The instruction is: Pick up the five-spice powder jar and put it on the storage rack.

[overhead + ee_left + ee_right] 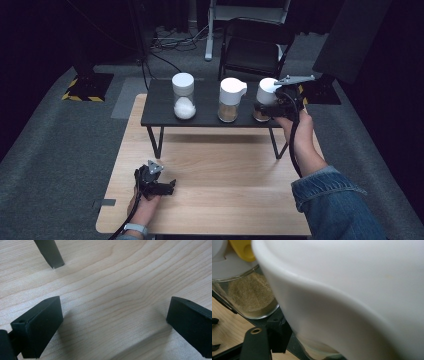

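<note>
On the dark shelf's (160, 107) right end, the right gripper (267, 107) clamps the right jar (265, 95), the middle jar (231, 100) just left. Left gripper (167, 187), jaws apart, rests on bare wooden table (225, 200).

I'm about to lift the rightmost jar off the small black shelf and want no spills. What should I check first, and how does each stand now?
1. Right gripper at the rightmost jar: ok, it sits against the jar's side.
2. Fingers shut firmly on the jar: cannot tell, the white lid hides the contact in the right gripper view.
3. Lid seated: ok, as far as shows.
4. Room to the middle jar: ok, a gap shows between them.
5. Left gripper out of the way: ok, open, low over the wooden table.
6. Black shelf steady: cannot tell.
</note>
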The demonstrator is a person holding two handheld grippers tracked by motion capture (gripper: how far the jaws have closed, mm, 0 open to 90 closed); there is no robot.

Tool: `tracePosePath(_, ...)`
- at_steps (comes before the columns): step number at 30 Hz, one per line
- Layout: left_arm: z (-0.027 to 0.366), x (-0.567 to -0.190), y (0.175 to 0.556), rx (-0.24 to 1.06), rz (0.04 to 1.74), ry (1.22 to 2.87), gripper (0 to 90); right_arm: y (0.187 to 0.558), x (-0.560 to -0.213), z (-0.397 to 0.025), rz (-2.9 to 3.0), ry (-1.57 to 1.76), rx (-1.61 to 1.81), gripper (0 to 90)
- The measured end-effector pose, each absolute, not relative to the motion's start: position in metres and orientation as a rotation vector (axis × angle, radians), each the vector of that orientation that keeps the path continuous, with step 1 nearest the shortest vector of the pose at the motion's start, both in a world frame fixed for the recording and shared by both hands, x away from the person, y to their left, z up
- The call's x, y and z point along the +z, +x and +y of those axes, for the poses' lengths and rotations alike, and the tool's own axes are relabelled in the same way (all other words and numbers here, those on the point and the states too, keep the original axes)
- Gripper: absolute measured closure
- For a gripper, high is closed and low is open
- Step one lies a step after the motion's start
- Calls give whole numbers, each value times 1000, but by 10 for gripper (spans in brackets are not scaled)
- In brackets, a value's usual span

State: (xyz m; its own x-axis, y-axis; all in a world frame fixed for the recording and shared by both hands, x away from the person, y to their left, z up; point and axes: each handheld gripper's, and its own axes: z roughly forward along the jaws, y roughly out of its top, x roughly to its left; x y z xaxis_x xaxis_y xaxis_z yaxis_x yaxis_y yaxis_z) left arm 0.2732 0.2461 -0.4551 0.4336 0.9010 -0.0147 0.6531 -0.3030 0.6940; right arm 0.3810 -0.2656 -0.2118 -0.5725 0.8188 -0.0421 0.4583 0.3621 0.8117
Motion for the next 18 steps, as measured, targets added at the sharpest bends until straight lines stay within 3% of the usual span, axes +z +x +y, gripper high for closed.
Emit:
tracePosePath(3,246,-455,273,510,1303,2058,3,380,-214,-267,2179,1109,1099,280)
tracePosePath(7,246,-455,273,509,1301,2062,3,379,-218,-270,2176,1103,1118,155)
tracePosePath(18,246,-455,273,510,1301,2063,3,371,-228,-283,2197,1109,1144,91)
